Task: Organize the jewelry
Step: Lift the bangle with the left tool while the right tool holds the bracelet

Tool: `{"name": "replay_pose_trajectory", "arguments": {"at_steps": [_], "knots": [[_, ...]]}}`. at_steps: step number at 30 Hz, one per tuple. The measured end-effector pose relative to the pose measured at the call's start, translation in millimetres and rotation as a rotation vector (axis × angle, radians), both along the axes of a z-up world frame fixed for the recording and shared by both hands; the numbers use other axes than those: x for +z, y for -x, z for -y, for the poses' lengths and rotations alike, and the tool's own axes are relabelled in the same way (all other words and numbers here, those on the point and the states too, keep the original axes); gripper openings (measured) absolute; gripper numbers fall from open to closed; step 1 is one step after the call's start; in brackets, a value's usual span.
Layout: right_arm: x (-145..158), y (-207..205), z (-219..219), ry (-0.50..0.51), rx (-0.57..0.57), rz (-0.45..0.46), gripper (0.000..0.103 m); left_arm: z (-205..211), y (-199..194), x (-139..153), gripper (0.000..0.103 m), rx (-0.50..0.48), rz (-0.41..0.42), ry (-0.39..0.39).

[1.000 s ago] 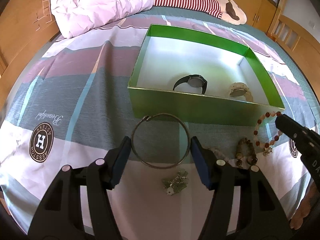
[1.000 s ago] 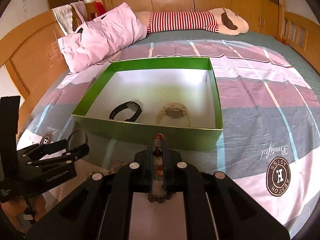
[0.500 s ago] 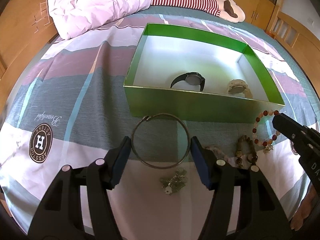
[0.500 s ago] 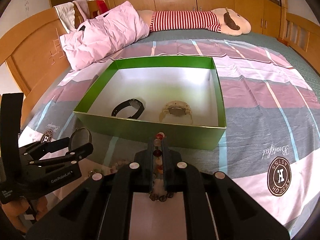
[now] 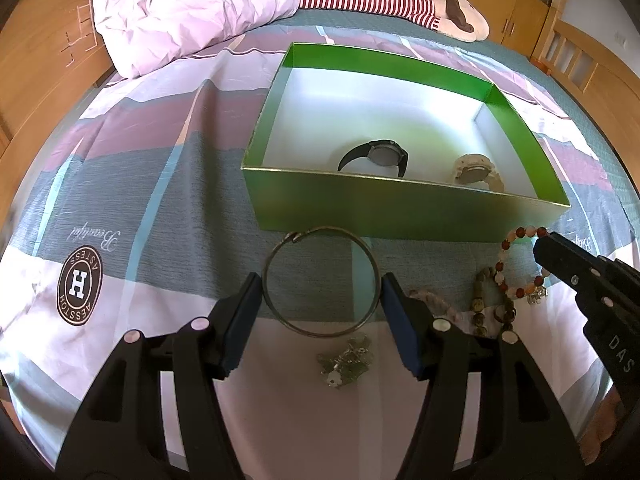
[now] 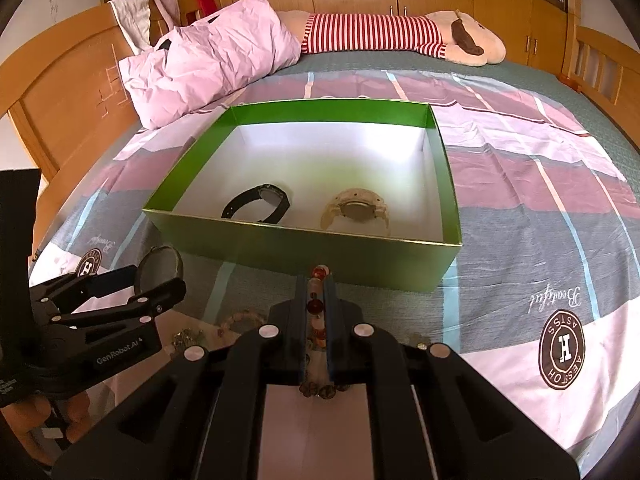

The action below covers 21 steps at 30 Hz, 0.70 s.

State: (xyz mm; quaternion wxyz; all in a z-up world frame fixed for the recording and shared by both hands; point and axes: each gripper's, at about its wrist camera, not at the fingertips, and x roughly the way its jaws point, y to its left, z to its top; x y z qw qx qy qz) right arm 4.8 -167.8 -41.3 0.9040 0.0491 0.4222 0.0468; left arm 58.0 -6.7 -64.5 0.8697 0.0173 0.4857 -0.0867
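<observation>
Green cardboard walls frame the open box (image 5: 400, 208) on the patterned bed (image 5: 132, 184), a black watch (image 5: 380, 156) and a beige watch (image 5: 476, 170) lying side by side on its white floor near the front wall. From the left wrist, the left gripper (image 5: 322, 292) clamps a thin metal bangle (image 5: 320, 280) by its two sides, the ring standing just in front of the box. A small silver trinket (image 5: 346, 362) lies beneath it, with a dark bead bracelet (image 5: 480, 304) toward the bed's near right.

From the right wrist, the right gripper (image 6: 318, 300) is closed tight on a beaded bracelet (image 6: 318, 304) of red and pale beads, held up just short of the box's front wall. At lower left, the left gripper (image 6: 158, 280) and its bangle (image 6: 158, 268) are seen side-on. A pink pillow (image 6: 212, 64) and a striped plush toy (image 6: 380, 34) rest by the headboard.
</observation>
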Motion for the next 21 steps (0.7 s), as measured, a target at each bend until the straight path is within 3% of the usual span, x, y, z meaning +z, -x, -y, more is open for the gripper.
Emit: {"name": "replay_pose_trajectory", "arguments": {"at_steps": [21], "knots": [[2.3, -0.5, 1.1, -0.008, 0.001, 0.009, 0.007, 2.0, 2.5, 2.7, 0.062, -0.013, 0.008, 0.003]]}}
